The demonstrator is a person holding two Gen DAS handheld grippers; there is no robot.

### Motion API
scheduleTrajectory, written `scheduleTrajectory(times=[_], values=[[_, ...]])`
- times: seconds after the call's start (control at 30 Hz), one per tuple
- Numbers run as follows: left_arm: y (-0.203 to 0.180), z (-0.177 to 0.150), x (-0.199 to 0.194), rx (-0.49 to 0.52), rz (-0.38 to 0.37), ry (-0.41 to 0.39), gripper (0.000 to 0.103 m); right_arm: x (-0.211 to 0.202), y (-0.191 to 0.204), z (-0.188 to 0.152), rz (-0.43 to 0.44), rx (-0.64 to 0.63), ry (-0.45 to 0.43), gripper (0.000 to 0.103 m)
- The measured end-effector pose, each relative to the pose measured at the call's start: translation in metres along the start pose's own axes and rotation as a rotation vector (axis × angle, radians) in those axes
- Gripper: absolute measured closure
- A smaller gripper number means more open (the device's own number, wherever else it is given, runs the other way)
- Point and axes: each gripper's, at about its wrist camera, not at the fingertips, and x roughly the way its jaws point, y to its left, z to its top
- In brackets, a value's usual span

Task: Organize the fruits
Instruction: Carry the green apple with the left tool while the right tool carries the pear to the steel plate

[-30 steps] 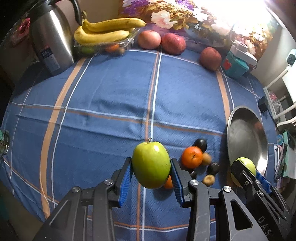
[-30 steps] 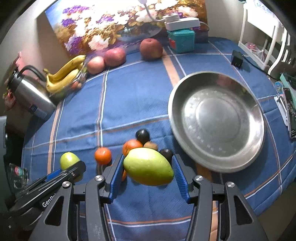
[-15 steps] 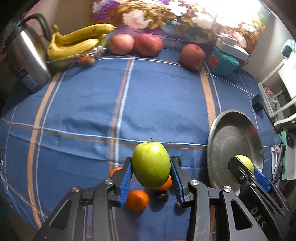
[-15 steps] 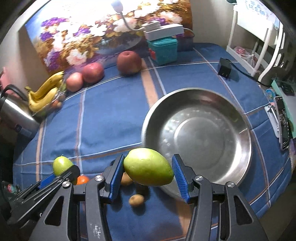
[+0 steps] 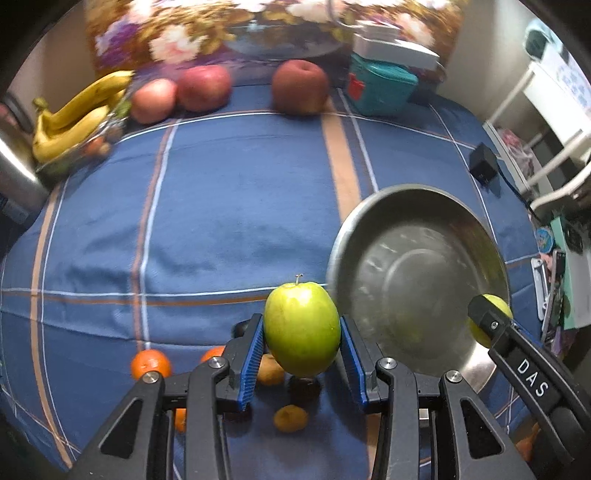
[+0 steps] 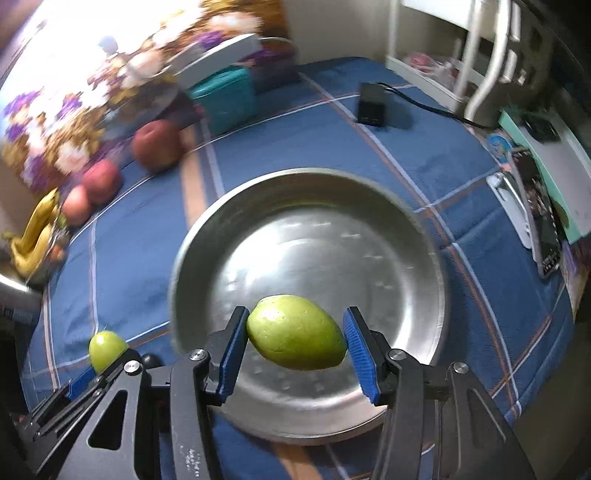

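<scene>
Showing "DAS", right gripper (image 5: pixel 491 325) finger.

Dim, motion-blurred fisheye, dark-vignetted corners

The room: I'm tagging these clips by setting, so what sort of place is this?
Probably a home dining or living room: a table under a blue plaid cloth, a floral painting leaning on the wall, bananas and a metal kettle at its edge.

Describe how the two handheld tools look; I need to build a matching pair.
Both match: the left tool and right tool have black plastic frames with triangular cut-outs, silver screws at the pivots, and two fingers faced with ribbed blue pads. White "DAS" lettering marks the right tool's side in the left wrist view. No cables, hands or sleeves show.
</scene>
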Motion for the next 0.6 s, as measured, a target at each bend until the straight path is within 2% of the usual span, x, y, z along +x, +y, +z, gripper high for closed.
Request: scheduleTrajectory(times=[0.3,0.6], values=[[-0.04,0.004,0.015,0.068,0.002,0.0,0.06,0.004,-0.032,0.011,-0.057,0.064,-0.016,0.049],[-0.052,0.005,0.031,0.08,0.013,0.014,0.06,0.018,-0.042,0.009,-0.059,0.1,0.023,0.049]])
